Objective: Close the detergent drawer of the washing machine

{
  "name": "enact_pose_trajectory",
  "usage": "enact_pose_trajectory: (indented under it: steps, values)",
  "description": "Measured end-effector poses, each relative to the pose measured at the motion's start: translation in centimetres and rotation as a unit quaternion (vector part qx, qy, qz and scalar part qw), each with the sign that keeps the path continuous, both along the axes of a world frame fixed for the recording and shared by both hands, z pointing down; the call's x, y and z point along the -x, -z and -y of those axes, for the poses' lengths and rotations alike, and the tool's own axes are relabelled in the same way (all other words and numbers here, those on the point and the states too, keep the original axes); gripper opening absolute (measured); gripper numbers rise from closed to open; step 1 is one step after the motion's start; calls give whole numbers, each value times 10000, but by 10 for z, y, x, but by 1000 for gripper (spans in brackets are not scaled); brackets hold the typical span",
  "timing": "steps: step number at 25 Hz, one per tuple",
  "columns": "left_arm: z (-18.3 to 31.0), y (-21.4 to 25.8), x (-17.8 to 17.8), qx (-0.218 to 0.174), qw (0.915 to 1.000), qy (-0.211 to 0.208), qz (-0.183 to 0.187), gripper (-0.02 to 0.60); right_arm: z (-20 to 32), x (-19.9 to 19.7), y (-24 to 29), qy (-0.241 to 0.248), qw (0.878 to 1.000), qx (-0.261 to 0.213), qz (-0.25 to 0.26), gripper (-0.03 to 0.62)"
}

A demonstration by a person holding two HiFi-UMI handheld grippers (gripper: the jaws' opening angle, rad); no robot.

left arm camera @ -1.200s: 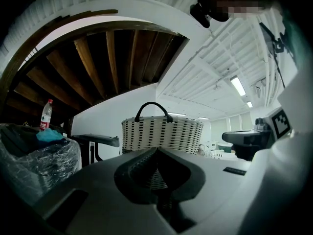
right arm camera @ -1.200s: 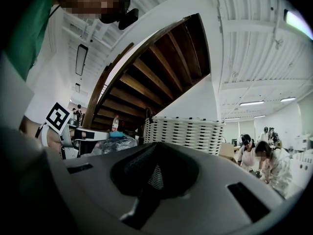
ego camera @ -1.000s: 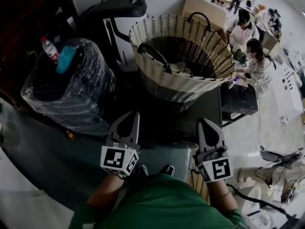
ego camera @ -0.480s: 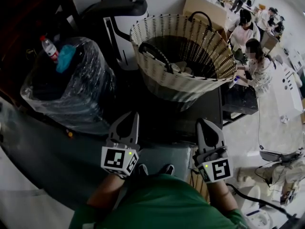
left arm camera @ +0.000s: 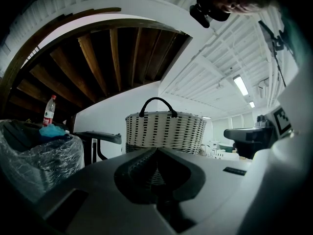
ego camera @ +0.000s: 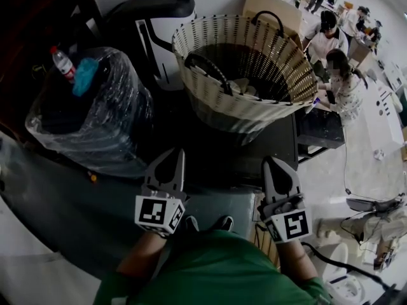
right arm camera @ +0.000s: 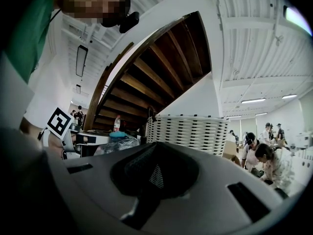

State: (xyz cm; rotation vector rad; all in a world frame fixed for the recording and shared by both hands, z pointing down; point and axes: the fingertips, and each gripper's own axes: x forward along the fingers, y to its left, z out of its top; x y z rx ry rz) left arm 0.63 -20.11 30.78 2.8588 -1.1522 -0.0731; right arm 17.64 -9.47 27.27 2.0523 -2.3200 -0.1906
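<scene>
Detergent drawer: you can't make it out in any view, so its direction is unclear.
Left gripper [ego camera: 173, 157]: your jaws are pressed together, empty, pointing toward the woven cream-and-black basket [ego camera: 245, 75].
Right gripper [ego camera: 273, 165]: jaws likewise together, empty.
Writing: the label on the clear plastic bottle [ego camera: 63, 62] is too small to read.

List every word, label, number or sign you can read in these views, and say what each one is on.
No text here can be read as words.
Red label on the bottle atop the plastic-wrapped bundle: print too small to read.
Cube on the left gripper: black-and-white square marker, no letters.
Cube on the right gripper: same kind of marker, no letters.
</scene>
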Motion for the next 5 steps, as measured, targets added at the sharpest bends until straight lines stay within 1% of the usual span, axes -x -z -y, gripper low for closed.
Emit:
enact_pose_trajectory:
  steps: [5]
  values:
    - [6, -1, 1, 15, 10000, -5, -24, 20, 4, 0, -1, -77, 9999, 83, 73, 15]
